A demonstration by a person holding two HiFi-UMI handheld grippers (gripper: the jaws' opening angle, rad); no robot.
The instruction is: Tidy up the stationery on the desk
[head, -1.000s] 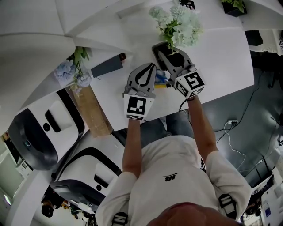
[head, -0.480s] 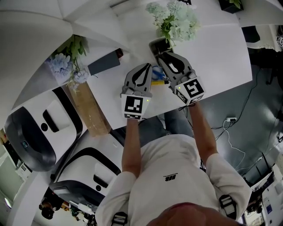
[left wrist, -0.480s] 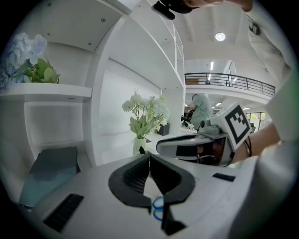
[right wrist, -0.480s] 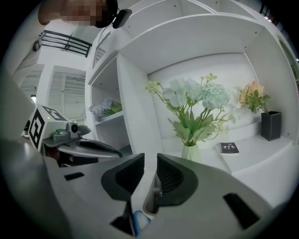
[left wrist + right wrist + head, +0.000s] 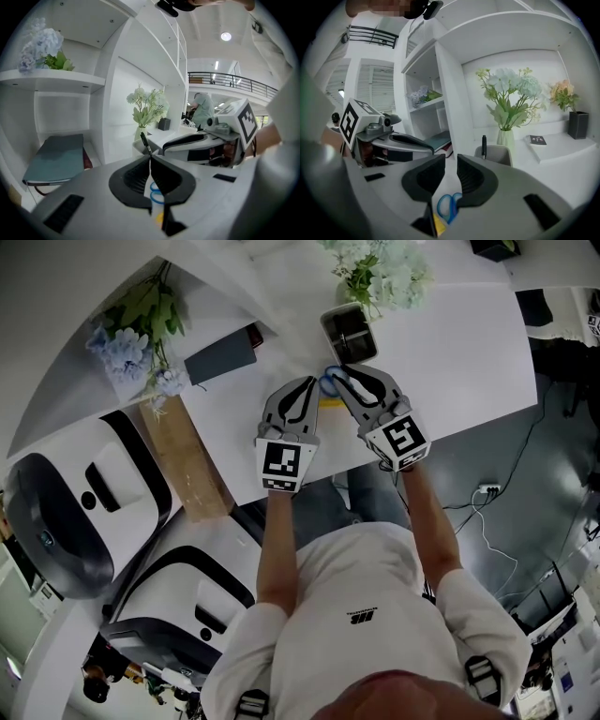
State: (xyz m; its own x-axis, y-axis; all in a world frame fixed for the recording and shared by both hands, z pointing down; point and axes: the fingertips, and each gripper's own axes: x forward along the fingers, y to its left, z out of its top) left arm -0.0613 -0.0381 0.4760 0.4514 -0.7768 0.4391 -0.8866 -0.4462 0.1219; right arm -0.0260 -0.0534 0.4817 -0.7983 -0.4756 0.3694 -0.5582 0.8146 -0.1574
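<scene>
One pair of scissors (image 5: 449, 205) lies flat on the white surface (image 5: 469, 343), near its front edge, just ahead of the tips of the two tongs. Its two handle loops are bright blue ovals set side by side, and the blades are hidden. Close against the loops lies one yellow item (image 5: 439, 224), too covered to name.

The right tongs (image 5: 451, 161) hang over the scissors with a clear gap between their dark ribbed pads. The jaws have just been closing. The blue loops show low in that gap, partly hidden behind one pad, and neither pad presses on them. The left tongs (image 5: 150, 160) have their pad tips brought together with nothing held. The same two loops show on the surface below those tips.

Beyond the scissors stands one grey pen holder (image 5: 499, 154) with one black pen (image 5: 483, 145) upright in it. Just behind it, one pale vase (image 5: 505, 137) carries one bunch of white and green flowers (image 5: 508, 91). Farther right on the surface lie one small dark notebook (image 5: 537, 139) and one dark pot (image 5: 577, 124) of peach blooms.

To the left rises a white shelf unit. One bunch of blue flowers (image 5: 42, 44) sits on its upper shelf (image 5: 51, 78), and one teal book (image 5: 56, 159) lies flat in the compartment beneath.
</scene>
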